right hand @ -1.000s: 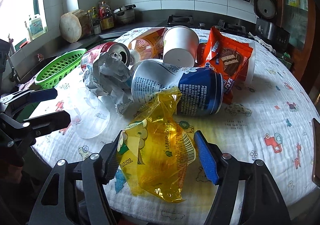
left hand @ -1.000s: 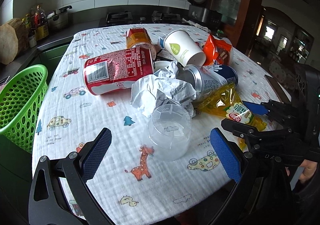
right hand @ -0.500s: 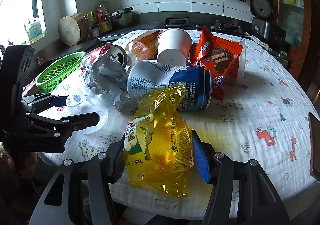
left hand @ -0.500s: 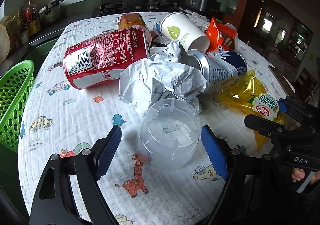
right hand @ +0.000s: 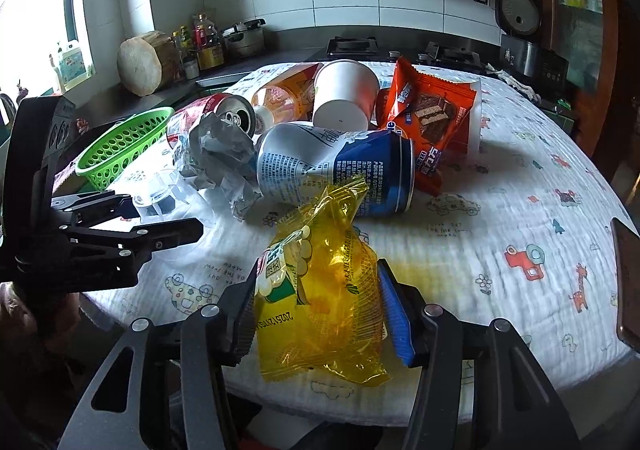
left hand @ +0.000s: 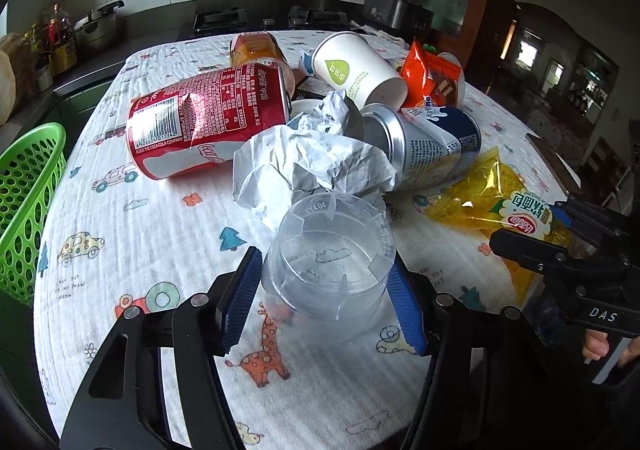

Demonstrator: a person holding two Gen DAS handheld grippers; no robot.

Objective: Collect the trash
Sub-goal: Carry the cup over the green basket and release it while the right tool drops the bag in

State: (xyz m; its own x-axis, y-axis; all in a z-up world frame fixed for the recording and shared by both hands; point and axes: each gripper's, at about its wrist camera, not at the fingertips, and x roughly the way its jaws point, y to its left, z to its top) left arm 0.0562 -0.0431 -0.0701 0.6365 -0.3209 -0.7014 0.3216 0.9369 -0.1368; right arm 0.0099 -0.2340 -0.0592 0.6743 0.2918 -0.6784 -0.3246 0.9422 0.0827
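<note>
A pile of trash lies on a table with a printed white cloth [left hand: 168,218]. My left gripper [left hand: 324,302] is shut on a clear plastic cup [left hand: 332,262] lying on its side at the near edge. My right gripper [right hand: 320,314] is shut on a yellow snack wrapper [right hand: 320,290], which also shows in the left wrist view [left hand: 488,202]. Behind them lie crumpled white paper [left hand: 312,162], a red cola can [left hand: 208,126], a dented blue and white can [right hand: 336,170], a white paper cup [left hand: 356,70] and an orange snack packet [right hand: 432,114].
A green perforated basket [left hand: 28,202] stands at the table's left edge, also seen in the right wrist view [right hand: 120,146]. An orange bottle [left hand: 256,46] lies at the back of the pile. A kitchen counter with pots and bottles runs behind the table.
My left gripper moved forward around the clear cup and closed on it. My right gripper closed on the yellow wrapper and drew it slightly back toward the table edge.
</note>
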